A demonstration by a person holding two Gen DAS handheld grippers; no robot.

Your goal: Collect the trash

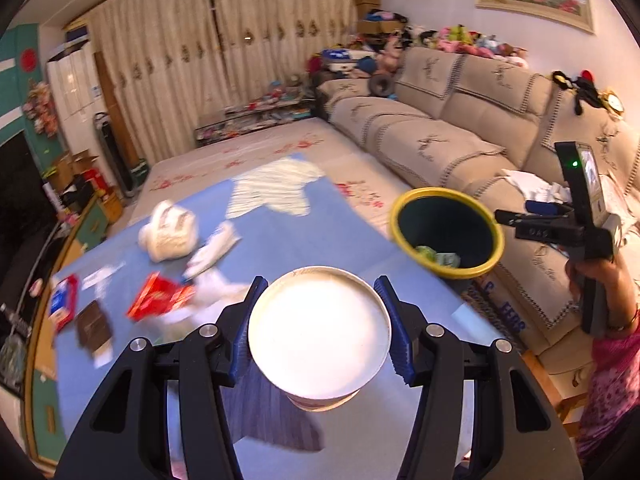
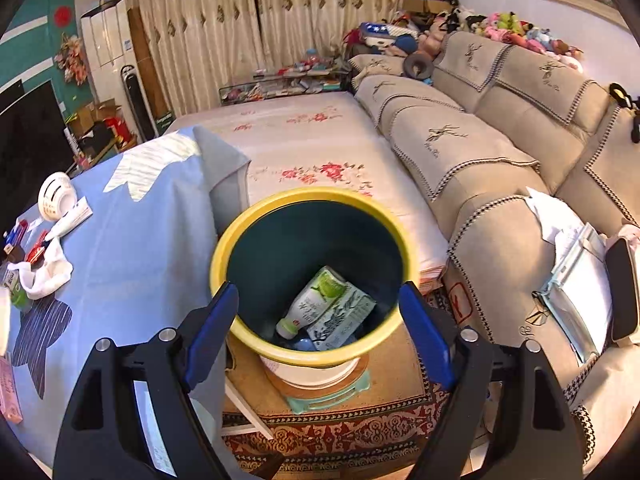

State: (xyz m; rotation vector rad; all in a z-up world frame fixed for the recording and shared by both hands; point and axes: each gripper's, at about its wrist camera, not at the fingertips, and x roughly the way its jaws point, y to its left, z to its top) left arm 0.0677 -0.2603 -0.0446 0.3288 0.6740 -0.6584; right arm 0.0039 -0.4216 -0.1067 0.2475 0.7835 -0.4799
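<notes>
My left gripper (image 1: 320, 326) is shut on a white paper cup (image 1: 320, 336), held above the blue tablecloth (image 1: 280, 240). The yellow-rimmed dark bin (image 1: 448, 232) stands beyond the table's right edge. Trash lies on the cloth at left: a crumpled white bag (image 1: 168, 232), a red wrapper (image 1: 160, 296), a brown packet (image 1: 93, 326). My right gripper (image 2: 318, 320) is open and empty, above the bin (image 2: 316, 272), which holds a green-white bottle (image 2: 314, 300) and a carton (image 2: 344, 316). The right gripper also shows in the left wrist view (image 1: 576, 224).
A beige sofa (image 2: 500, 160) runs along the right, with papers (image 2: 576, 280) on its seat. A floral mattress (image 2: 304, 148) lies behind the bin. A white bowl (image 2: 56, 196) and a white cloth (image 2: 40, 272) lie on the table. A patterned rug (image 2: 340, 428) covers the floor.
</notes>
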